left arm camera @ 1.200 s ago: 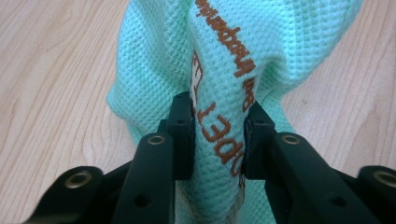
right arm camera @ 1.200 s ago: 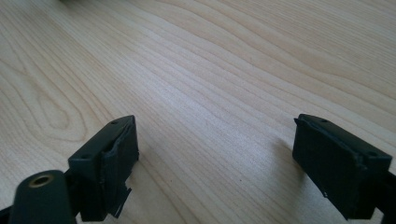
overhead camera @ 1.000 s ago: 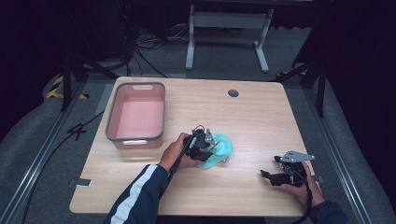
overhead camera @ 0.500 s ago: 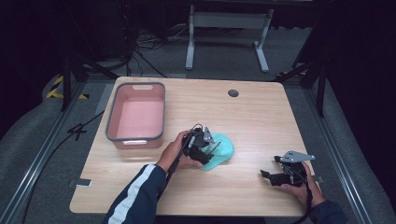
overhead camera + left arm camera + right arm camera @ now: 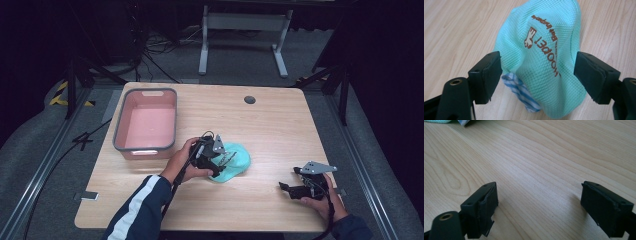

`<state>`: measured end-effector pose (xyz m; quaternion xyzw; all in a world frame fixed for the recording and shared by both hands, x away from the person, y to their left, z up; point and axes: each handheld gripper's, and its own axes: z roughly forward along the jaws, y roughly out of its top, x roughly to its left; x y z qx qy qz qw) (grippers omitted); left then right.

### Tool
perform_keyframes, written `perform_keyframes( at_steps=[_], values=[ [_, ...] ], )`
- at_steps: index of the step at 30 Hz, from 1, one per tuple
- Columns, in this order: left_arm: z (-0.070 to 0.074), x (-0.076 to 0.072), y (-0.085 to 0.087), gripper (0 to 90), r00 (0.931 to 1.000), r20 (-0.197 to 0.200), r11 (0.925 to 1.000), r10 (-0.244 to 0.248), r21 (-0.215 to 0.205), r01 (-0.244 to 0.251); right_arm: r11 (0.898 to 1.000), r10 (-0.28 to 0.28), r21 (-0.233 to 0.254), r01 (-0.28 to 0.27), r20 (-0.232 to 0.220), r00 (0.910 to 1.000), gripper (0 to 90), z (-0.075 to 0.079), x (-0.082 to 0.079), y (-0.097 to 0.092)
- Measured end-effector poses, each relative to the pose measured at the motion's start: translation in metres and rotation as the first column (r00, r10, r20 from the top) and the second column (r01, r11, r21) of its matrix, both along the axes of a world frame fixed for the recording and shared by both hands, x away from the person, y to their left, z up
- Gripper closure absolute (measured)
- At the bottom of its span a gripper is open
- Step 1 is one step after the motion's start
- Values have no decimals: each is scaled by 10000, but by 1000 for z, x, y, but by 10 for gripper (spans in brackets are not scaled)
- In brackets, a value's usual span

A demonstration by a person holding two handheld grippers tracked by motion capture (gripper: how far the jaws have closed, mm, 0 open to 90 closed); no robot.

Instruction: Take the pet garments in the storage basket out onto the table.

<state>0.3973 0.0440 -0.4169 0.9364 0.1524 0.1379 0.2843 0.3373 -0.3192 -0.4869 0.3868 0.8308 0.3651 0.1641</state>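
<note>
- We see a wooden table with a light grain; its top is mostly bare and has a small dark round hole near the far edge.
- On the left part of the table stands a pink tub with a grey rim, and we see nothing inside it.
- A mint-green mesh cap lies on the table near the middle, just to the right of the tub. It carries brown printed letters, and a blue striped piece of cloth shows from under its edge.
- The left gripper is right at the cap. Its jaws have just been opening; they now stand apart on both sides of the cap, and the pads do not press on it, so the cap is released.
- The right gripper rests near the front right corner of the table, well apart from the cap. Its jaws are spread wide over bare wood, with nothing between them.
- Around the table the room is dark. The floor is grey carpet, with black cables lying on it behind the table.
- Behind the table stands a grey metal frame with two legs, and at the left we see yellow and black striped tape on the floor.
</note>
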Motion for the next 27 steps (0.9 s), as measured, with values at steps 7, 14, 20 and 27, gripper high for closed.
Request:
perform_keyframes(
  at_steps=[7, 14, 20, 27],
  values=[
    [8, -6, 7, 232, 9997, 262, 9999, 18, 150, -22, 10000, -1, 0, 1, 1, 10000, 149, 0, 0, 0],
    [18, -11, 19, 234, 9986, 528, 9995, 75, 297, -90, 10000, -1, -1, 1, -1, 10000, 149, 0, 0, 0],
    [22, -15, 29, 234, 9978, 655, 9990, 91, 429, -119, 10000, -2, 0, 2, 1, 10000, 149, 0, 0, 0],
    [25, -22, 42, 240, 9967, 795, 9986, 144, 503, -184, 10000, -2, 2, 2, 0, 10000, 149, 0, 0, 0]
  ],
)
